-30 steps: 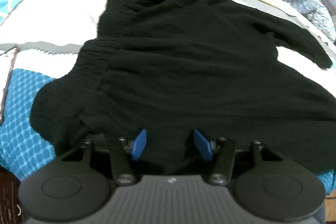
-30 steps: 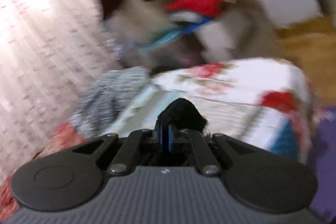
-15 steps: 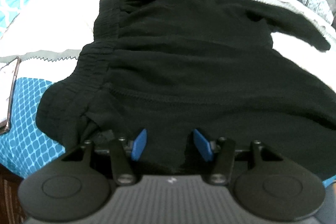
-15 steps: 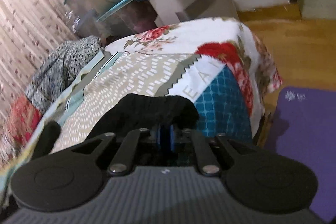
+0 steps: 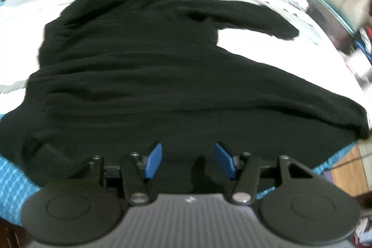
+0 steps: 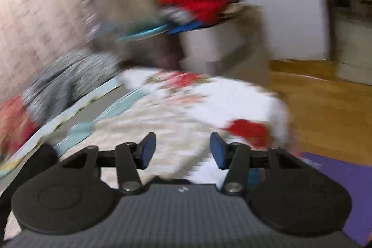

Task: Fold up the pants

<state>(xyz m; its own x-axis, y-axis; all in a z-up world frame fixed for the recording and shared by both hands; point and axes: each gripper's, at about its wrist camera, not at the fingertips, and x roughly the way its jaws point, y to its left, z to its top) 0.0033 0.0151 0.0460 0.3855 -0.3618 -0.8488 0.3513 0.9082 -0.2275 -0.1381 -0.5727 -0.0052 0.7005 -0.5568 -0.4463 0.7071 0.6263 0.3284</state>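
Observation:
The black pants lie spread across the bed, waistband to the left and two legs running right, the far leg narrower. My left gripper hovers over the pants' near edge, its blue pads apart and pressing nothing; black cloth lies beneath them. In the blurred right wrist view my right gripper has its jaws opening, and only the bedspread shows between them. A bit of black cloth shows at its lower left.
The patterned bedspread ends at a corner on the right, above wood floor and a purple mat. A grey patterned cloth lies by the curtain. A box piled with clothes stands beyond the bed.
The right gripper went from shut on a black cloth end to open, with the cloth dropped away. The left gripper shifted right over the pants; the phone at left left the view.

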